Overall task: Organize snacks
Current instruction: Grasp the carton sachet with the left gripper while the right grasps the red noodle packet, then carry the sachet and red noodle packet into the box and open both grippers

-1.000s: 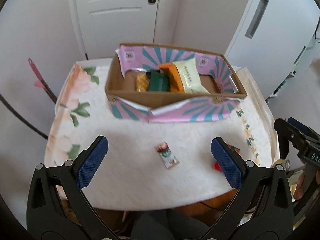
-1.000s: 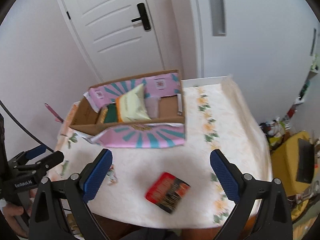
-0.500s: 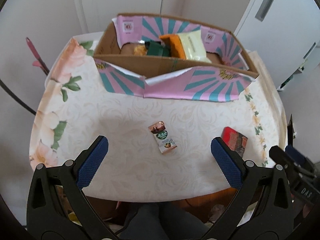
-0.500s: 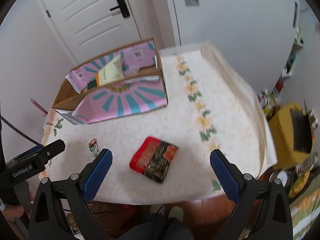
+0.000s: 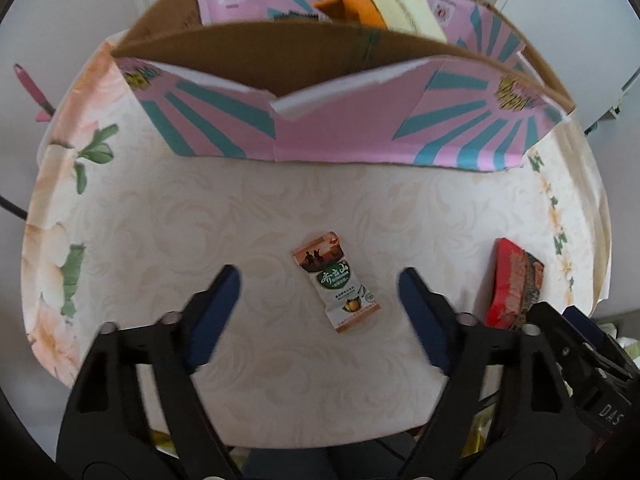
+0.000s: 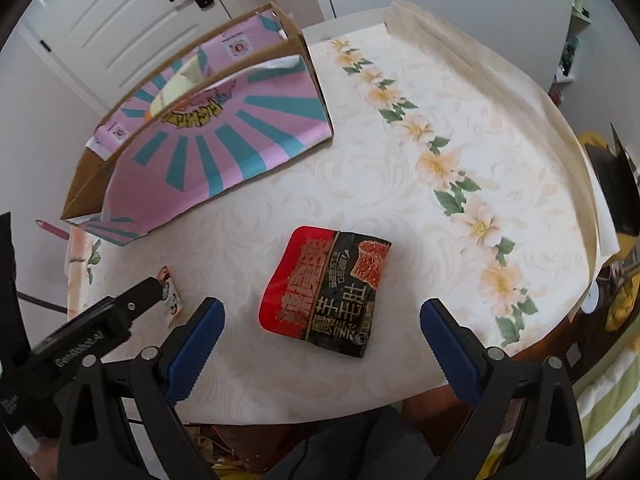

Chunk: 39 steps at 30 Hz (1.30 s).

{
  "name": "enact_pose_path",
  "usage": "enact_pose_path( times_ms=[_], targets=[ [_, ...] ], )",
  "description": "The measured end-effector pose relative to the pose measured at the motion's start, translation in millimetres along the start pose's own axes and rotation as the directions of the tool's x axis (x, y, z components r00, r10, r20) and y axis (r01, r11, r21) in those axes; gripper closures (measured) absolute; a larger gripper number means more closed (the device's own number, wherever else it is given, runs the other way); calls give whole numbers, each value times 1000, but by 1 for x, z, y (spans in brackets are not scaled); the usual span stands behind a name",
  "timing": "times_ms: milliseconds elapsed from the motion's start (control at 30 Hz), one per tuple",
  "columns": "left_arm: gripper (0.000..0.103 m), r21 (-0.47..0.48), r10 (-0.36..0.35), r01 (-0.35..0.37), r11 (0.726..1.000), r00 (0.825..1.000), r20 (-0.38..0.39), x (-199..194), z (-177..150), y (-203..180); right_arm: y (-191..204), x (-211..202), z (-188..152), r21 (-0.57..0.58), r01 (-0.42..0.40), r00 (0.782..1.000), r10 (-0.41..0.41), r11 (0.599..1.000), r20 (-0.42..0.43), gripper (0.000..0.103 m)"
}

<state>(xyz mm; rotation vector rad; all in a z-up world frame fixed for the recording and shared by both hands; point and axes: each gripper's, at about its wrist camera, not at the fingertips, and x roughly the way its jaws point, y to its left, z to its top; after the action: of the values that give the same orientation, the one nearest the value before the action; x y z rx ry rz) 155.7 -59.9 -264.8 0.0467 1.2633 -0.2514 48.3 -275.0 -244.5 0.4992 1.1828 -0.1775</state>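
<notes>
Lying flat on the tablecloth (image 5: 160, 216), a small sachet (image 5: 335, 280) shows a brown top with dark silhouettes, a green oval with white characters in the middle, and a white lower end with a small orange fruit picture. It sits between the blue pads of the left gripper (image 5: 320, 300), which points steeply down at it; the jaws have just been closing, yet the pads stand clear of the sachet on both sides and press on nothing.

To the right lies a larger packet (image 6: 326, 292), glossy red on one side and black on the other, with big yellow-gold characters and a picture of reddish food near one corner. Its surface is slightly puffed and crinkled at the sealed edges. The right gripper (image 6: 320, 320) hangs over it with the jaws wide apart, both pads well outside the packet's edges, nothing gripped.

Behind both snacks stands a cardboard box (image 5: 320, 60), pink with teal rays outside and plain brown inside, its front flap folded down onto the cloth. Upright inside it are an orange pack (image 5: 352, 8) and a pale yellow pack (image 5: 408, 10), side by side. The cloth is cream with pale swirls and a border of flowers (image 6: 432, 164).
</notes>
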Motion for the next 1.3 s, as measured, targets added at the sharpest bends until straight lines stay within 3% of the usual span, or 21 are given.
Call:
enact_pose_path(
  times_ms=[167, 300, 500, 667, 833, 967, 1033, 1300],
  targets=[
    [42, 15, -3, 3, 1000, 999, -38, 19, -1, 0, 4, 9, 1, 13, 32, 999, -32, 999, -18, 6],
    [44, 38, 1, 0, 999, 1000, -22, 20, -1, -2, 5, 18, 2, 30, 60, 998, -59, 998, -25, 6],
    [55, 70, 17, -17, 997, 1000, -1, 21, -1, -6, 14, 30, 5, 29, 114, 993, -113, 993, -26, 6],
    [81, 99, 31, -32, 995, 999, 9, 20, 0, -9, 24, 39, 1, -2, 159, 987, -159, 987, -18, 20],
    [82, 108, 18, -19, 994, 1000, 6, 22, 4, -7, 34, 39, -3, -59, 200, 980, -200, 978, 7, 31],
    [82, 101, 6, -7, 995, 1000, 2, 22, 4, -4, 34, 37, -4, -67, 186, 983, -185, 980, 21, 37],
    [82, 98, 4, -5, 995, 1000, 4, 20, 1, -5, 34, 35, -5, -76, 175, 984, -174, 982, 26, 45],
    [82, 88, -5, 2, 996, 1000, 30, 2, 3, 2, 36, 28, -2, -86, 84, 996, -82, 993, 31, 47]
  ],
)
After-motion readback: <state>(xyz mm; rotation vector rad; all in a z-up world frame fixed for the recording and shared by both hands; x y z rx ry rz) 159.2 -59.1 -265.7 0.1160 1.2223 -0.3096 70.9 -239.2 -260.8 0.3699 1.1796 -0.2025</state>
